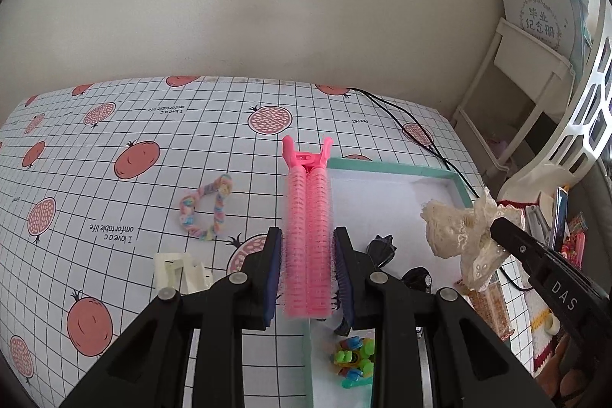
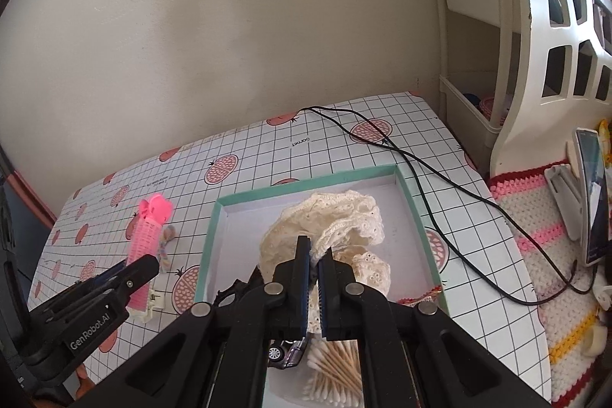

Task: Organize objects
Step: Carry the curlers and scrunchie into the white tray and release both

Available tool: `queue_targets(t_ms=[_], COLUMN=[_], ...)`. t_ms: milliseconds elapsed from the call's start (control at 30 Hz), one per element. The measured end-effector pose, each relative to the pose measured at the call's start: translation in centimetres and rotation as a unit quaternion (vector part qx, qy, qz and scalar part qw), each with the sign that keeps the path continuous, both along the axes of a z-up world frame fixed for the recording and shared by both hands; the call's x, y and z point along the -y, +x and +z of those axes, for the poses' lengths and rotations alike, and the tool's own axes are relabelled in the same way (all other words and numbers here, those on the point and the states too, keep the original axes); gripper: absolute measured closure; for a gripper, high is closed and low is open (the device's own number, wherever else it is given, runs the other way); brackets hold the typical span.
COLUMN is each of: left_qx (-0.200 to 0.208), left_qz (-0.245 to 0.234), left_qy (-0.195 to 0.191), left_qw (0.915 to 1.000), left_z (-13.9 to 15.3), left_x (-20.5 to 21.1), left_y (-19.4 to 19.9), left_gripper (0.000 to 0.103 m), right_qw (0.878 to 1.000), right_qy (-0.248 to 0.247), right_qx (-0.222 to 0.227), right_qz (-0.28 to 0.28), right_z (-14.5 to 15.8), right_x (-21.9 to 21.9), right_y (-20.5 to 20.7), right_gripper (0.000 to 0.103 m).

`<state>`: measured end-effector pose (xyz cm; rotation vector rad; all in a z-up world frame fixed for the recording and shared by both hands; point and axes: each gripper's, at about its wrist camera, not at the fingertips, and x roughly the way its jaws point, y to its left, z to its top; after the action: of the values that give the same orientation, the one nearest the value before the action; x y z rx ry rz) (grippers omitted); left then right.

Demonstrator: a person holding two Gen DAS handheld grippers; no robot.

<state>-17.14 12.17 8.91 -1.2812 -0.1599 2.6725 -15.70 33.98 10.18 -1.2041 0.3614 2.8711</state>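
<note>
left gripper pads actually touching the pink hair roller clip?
Touching. The left wrist view shows the left gripper closed on the pink hair roller clip, with both blue pads pressed against its bristles and no gap on either side.

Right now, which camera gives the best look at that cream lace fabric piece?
The right wrist view: the cream lace fabric piece fills the centre, pinched between the right gripper fingers above the teal-rimmed tray. The left wrist view shows it only off to the side, distorted near the frame's edge.
</note>
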Motion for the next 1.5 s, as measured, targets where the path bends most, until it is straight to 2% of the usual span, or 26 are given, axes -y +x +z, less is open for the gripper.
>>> queue_targets(t_ms=[167, 633, 967, 1267, 1333, 1400, 1500], left_qx=[0.009, 0.025, 0.056, 0.07, 0.076, 0.081, 0.087], left_qz=[-0.01, -0.023, -0.015, -0.018, -0.017, -0.017, -0.019], left_qy=[0.008, -0.026, -0.005, 0.011, 0.019, 0.035, 0.042], left_qw=[0.9999, 0.9991, 0.9983, 0.9973, 0.9968, 0.9959, 0.9951], left_z=[-1.0, -4.6, -6.1, -6.0, -5.9, -5.9, -5.7], left_x=[-1.3, -3.9, -3.4, -3.3, -3.1, -2.8, -2.8], left_y=[-1.2, -3.3, -3.6, -3.4, -3.3, -3.3, -3.2], left_gripper=[0.075, 0.075, 0.075, 0.074, 0.073, 0.065, 0.064], right_qw=[1.0, 0.999, 0.997, 0.996, 0.996, 0.995, 0.994], right_qy=[0.013, 0.006, 0.01, 0.011, 0.009, 0.012, 0.015], right_qx=[0.004, 0.033, 0.071, 0.087, 0.091, 0.097, 0.102], right_qz=[-0.002, -0.024, -0.019, -0.019, -0.018, -0.019, -0.019], right_z=[-0.5, -2.9, -4.9, -5.7, -5.8, -6.0, -6.3], right_x=[-0.3, -1.9, -2.0, -2.0, -2.0, -1.9, -1.8], right_y=[-0.6, -1.5, -1.7, -1.6, -1.6, -1.6, -1.7], right_gripper=[0.099, 0.099, 0.098, 0.098, 0.098, 0.098, 0.096])
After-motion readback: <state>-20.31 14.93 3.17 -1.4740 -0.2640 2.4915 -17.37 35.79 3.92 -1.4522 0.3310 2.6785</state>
